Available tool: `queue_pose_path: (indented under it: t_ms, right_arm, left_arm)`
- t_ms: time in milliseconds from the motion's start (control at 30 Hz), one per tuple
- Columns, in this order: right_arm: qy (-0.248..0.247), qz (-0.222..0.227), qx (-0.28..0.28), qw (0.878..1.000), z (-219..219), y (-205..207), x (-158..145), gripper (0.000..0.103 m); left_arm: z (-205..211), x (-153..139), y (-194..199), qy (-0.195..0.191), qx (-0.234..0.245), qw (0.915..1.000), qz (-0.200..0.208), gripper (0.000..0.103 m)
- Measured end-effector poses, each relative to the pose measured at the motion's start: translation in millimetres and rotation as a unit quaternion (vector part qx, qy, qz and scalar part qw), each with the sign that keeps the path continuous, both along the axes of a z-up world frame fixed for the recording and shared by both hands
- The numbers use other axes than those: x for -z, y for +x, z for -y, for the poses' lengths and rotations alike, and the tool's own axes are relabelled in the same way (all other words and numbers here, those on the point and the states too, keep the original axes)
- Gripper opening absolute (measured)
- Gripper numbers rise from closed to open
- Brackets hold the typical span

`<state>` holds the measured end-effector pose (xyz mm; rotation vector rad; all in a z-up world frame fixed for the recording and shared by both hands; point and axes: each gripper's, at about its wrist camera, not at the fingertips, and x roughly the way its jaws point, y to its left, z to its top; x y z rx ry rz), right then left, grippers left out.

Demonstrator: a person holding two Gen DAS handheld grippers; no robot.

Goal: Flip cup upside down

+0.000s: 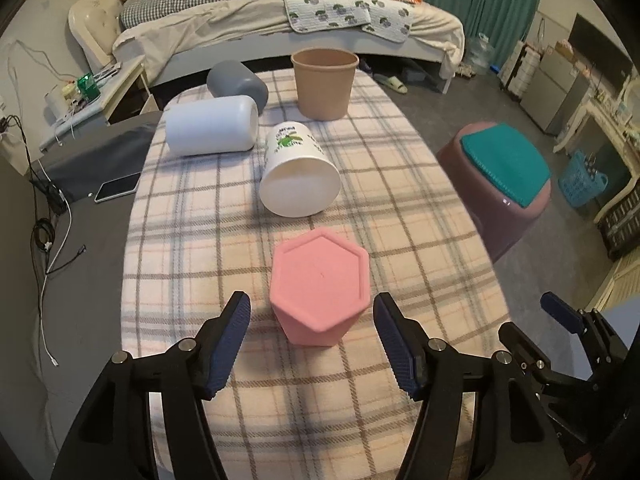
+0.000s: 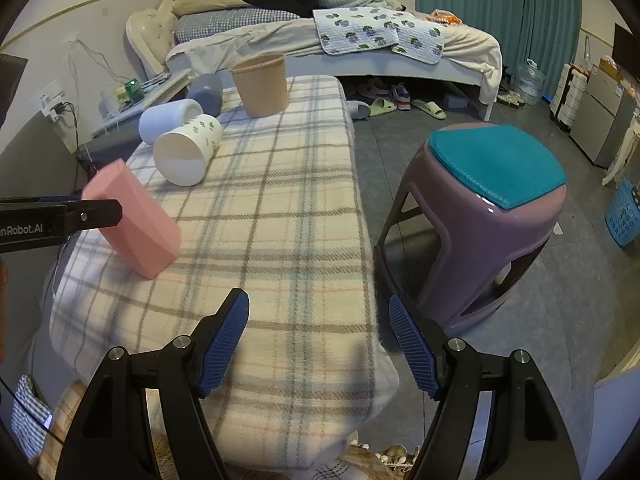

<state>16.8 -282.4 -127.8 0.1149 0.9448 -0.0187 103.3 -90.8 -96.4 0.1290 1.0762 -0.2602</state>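
Observation:
A pink hexagonal cup (image 1: 319,288) stands upside down on the plaid-covered table (image 1: 420,248), its flat base up; it also shows in the right wrist view (image 2: 134,222). My left gripper (image 1: 312,312) is open, its blue pads on either side of the cup's lower part, apart from it. My right gripper (image 2: 318,312) is open and empty over the table's near right corner (image 2: 340,360). A white printed cup (image 1: 298,172), a white cup (image 1: 212,125) and a grey cup (image 1: 237,82) lie on their sides. A tan cup (image 1: 324,82) stands upright at the far end.
A purple stool with a teal cushion (image 2: 486,208) stands just right of the table. A phone (image 1: 118,187) and cables lie on the dark surface to the left. A bed (image 1: 280,20) is behind the table.

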Motion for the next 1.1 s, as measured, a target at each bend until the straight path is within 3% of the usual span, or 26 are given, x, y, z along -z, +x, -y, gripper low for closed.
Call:
queue_pose_path:
  t_ms: [367, 667, 1100]
  right_arm:
    - [-0.014, 0.046, -0.016, 0.999, -18.2, -16.4, -44.6, 0.073]
    - [-0.024, 0.084, -0.044, 0.995, -45.3, -33.8, -80.6, 0.073]
    - [-0.032, 0.098, -0.074, 0.992, -81.4, -50.5, -91.6, 0.073]
  left_arm:
    - [-27.0, -42.1, -40.0, -0.029, -0.025, 0.9963, 0.077, 0.067]
    - [-49.6, -65.6, -91.9, -0.036, -0.058, 0.9834, 0.168, 0.067]
    - [-74.3, -60.0, -126.3, -0.054, -0.083, 0.9754, 0.197, 0.067]
